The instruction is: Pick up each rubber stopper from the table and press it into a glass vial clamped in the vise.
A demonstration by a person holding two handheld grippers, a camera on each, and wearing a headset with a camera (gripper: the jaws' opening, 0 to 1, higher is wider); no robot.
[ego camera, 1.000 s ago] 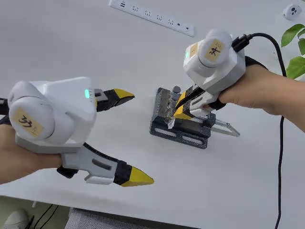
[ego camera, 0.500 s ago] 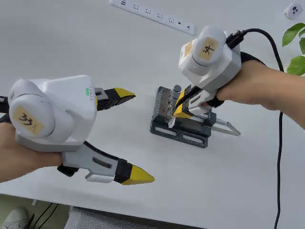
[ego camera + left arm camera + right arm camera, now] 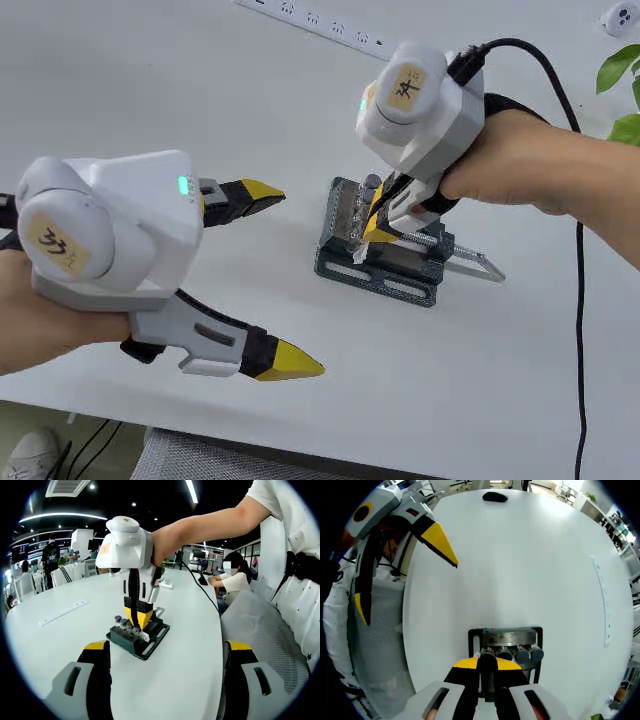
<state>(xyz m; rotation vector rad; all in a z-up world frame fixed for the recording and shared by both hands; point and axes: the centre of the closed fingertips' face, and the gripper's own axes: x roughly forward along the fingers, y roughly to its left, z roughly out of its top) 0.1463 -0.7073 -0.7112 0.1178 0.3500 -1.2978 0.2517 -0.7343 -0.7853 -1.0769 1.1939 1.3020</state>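
A dark vise (image 3: 378, 275) stands mid-table with a row of glass vials clamped in it. Grey rubber stoppers (image 3: 522, 655) cap three of them. My right gripper (image 3: 373, 228) points down over the near end of the row, jaws together on a grey stopper (image 3: 487, 657) at the end vial (image 3: 143, 635). The left gripper view shows the right gripper (image 3: 136, 619) standing on the vise (image 3: 145, 647). My left gripper (image 3: 278, 278) hovers left of the vise, wide open and holding nothing, with its fingertips (image 3: 95, 647) far apart.
A white power strip (image 3: 320, 20) lies at the table's far edge. A black cable (image 3: 580, 300) runs down the right side, with plant leaves (image 3: 625, 90) beyond it. The vise handle (image 3: 472, 263) sticks out to the right. The table's front edge (image 3: 400, 465) is close.
The right gripper has shifted slightly left and away along the vial row and stands steeper. The left gripper has barely moved and stays open.
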